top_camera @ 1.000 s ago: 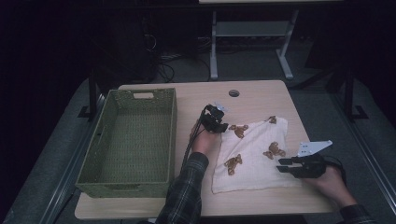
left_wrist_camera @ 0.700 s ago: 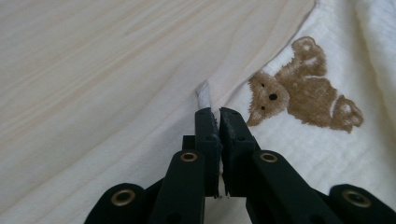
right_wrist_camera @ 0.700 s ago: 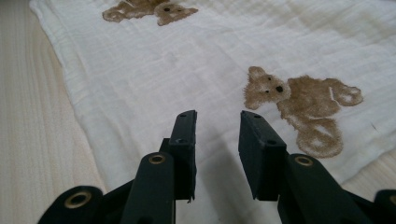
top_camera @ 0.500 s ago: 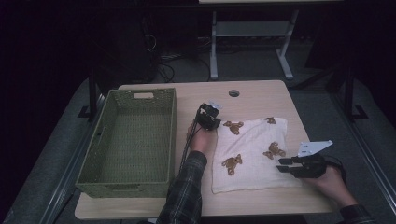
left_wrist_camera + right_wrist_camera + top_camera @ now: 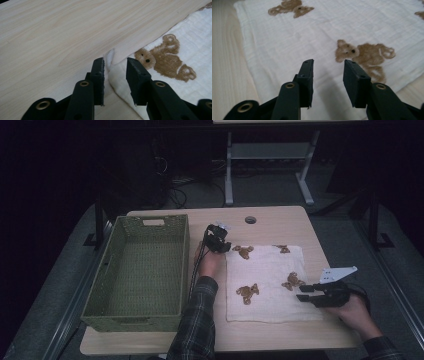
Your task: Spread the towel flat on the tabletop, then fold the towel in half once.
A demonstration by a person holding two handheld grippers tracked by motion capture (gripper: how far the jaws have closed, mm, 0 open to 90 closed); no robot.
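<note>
A white cloth (image 5: pixel 267 270) printed with brown bears lies spread flat on the wooden table (image 5: pixel 280 217). My left gripper (image 5: pixel 220 243) is at the cloth's far left corner. In the left gripper view its jaws (image 5: pixel 115 63) have just been opening; the slightly lifted corner of the cloth (image 5: pixel 111 56) sits between them and the pads do not press it. My right gripper (image 5: pixel 303 293) hovers at the cloth's right edge. Its jaws (image 5: pixel 328 63) have also just been opening, with nothing between them, above the cloth (image 5: pixel 287 42) beside a bear print (image 5: pixel 364 53).
A green woven basket (image 5: pixel 100 285) with nothing in it stands at the left of the table, close to my left forearm. A cable hole (image 5: pixel 250 220) sits near the far edge. Dark floor and a metal stand lie beyond the table.
My left gripper moved left with the cloth's far left corner, pulling the skewed cloth out into a flat rectangle, then opened off it. The right hand stayed in place.
</note>
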